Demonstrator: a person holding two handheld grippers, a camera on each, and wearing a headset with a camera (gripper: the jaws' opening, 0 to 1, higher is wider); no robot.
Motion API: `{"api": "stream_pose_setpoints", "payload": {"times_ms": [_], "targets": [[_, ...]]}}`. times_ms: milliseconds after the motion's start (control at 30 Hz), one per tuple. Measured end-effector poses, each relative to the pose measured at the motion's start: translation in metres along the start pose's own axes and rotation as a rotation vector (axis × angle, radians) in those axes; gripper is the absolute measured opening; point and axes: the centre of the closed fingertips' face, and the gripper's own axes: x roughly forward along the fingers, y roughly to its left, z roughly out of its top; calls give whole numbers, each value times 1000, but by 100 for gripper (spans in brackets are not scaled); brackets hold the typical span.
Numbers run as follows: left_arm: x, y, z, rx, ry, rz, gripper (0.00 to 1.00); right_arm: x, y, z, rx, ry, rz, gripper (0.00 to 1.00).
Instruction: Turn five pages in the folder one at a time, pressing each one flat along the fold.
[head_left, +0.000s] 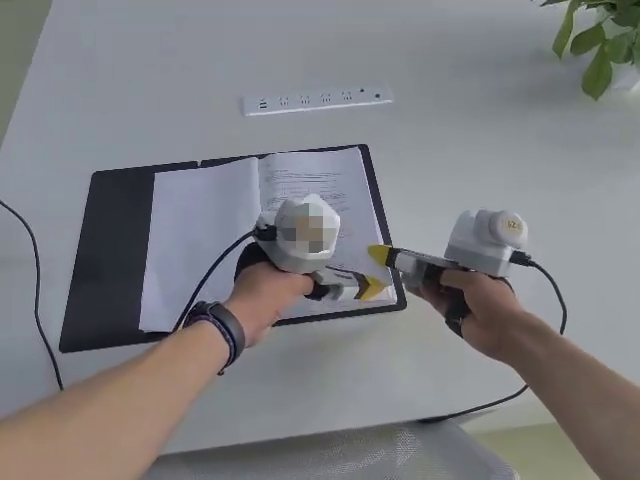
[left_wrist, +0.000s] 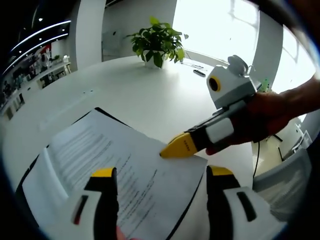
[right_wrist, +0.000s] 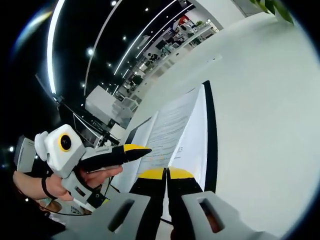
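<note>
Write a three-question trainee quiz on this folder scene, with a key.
1. True or false: the left gripper is open over the page.
2. What lies on the table beyond the folder? A) power strip B) mug C) keyboard
3. Which gripper has its jaws shut?
Key: 1 true; 2 A; 3 the right gripper.

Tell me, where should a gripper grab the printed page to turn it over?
Take the printed page by its loose outer edge, near the lower corner, coming in from the right of the folder. The page lies flat and is held at the fold in the middle, so probably only that far edge can lift. The right gripper sits by that corner.
</note>
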Motion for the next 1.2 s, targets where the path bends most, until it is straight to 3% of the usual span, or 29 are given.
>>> {"api": "stream_pose_setpoints", "payload": {"times_ms": [233, 433, 900, 1200], "targets": [[-18, 5, 1, 20, -12, 10, 73, -2, 9, 7, 19, -27, 9, 0], [-39, 16, 2, -14, -53, 39, 73, 0, 26, 17, 6, -50, 28, 0], [-93, 45, -10, -46, -110, 113, 73, 12, 71, 32, -50, -74, 85, 0], [-131, 67, -27, -73, -138, 174, 74, 31, 106, 35, -94, -77, 141, 0]]}}
